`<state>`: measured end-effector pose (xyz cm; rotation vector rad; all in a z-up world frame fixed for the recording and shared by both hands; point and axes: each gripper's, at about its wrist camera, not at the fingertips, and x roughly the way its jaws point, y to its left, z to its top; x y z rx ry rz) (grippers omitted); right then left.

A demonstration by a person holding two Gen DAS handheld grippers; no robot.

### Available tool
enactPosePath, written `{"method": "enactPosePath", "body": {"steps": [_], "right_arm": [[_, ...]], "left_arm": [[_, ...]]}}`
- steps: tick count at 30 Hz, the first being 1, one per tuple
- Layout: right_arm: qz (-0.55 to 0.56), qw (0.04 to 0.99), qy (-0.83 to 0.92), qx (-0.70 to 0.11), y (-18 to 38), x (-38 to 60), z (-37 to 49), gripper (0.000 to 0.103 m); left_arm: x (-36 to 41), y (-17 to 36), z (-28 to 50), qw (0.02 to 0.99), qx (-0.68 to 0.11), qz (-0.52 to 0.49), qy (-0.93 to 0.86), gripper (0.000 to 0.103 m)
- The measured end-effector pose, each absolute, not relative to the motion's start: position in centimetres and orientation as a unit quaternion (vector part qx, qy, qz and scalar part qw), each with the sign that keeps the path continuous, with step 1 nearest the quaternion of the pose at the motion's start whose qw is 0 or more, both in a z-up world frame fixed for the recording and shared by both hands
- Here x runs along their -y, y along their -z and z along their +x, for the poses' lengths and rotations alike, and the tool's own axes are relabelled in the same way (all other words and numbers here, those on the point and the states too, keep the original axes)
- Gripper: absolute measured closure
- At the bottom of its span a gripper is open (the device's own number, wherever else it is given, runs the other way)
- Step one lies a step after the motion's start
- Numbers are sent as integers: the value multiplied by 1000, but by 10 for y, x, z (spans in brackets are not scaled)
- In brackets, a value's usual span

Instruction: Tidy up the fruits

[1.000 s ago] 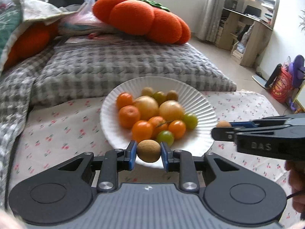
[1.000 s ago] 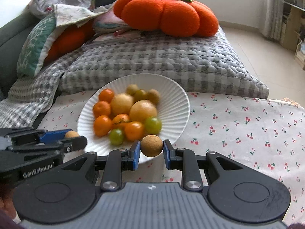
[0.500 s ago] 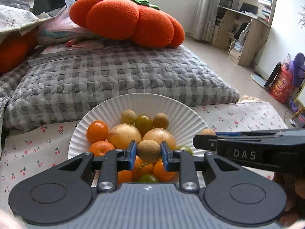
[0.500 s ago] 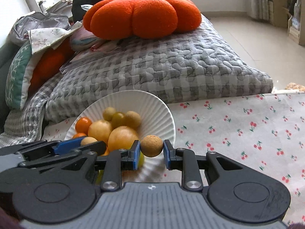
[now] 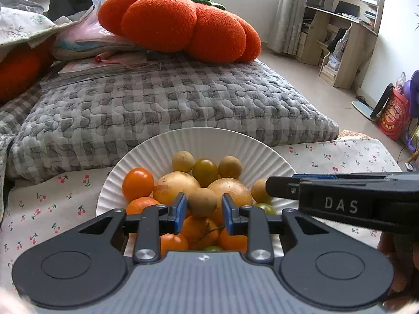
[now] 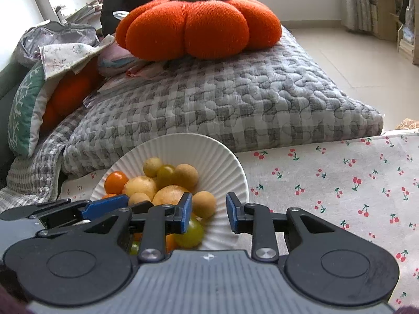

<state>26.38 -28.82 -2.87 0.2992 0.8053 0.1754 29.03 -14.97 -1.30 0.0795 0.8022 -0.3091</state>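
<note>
Both grippers stood over the white fluted plate [image 5: 162, 151], which rested on the cherry-print cloth [image 5: 47, 209] in front of the grey quilted cushion [image 5: 170, 99].

Left gripper [image 5: 203, 210]: its jaws had just been opening. A tan round fruit [image 5: 202, 202] sat between the blue pads [image 5: 180, 210], and a narrow gap showed on its right side, so the pinch appeared released or nearly so. The fruit lay over the near middle of the pile.

Right gripper [image 6: 208, 213]: its jaws had likewise just been opening. A second tan fruit [image 6: 204, 204] rested against the left pad, and the right pad stood clearly apart from it. This fruit was at the near right edge of the heap, inside the plate rim.

Plate contents: two large yellow fruits [image 5: 176, 187], several orange ones [image 5: 138, 183], green ones [image 6: 189, 231] and small tan ones [image 5: 230, 167] at the far side, all grouped in one pile.

Progress, as a judgement: delivery of these two tan fruits to the plate was at the release stage. No loose fruit showed on the visible cloth, so collection looked nearly or wholly complete. Remaining: full release, withdrawal of both grippers, and a check that the right-hand fruit did not roll toward the rim. Areas outside both views could not be assessed.
</note>
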Motion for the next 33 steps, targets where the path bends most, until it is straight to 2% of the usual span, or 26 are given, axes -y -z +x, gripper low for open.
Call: {"method": "enactPosePath", "body": {"steps": [3,7,13,22,26,33], "right_arm": [[150,906,-81,-387,23,289,260,75],[154,907,-80,-384,16,289,251,73],[160,907,-83,-380,6,287,232,69],[162,902,-110,-385,-8,274,192,65],[150,904,-118,-383,-15,267,173,55],[99,915,-130,-369,-26,252,135,48]], "left_arm": [[146,8,286,910,-386,35,146,71],[140,-2,278,916,-378,30,133,53],[129,-20,260,923,-366,24,114,35],[110,-42,207,929,-362,13,71,26],[96,-47,187,929,-365,-6,53,23],[79,-57,154,930,-367,4,27,20]]}}
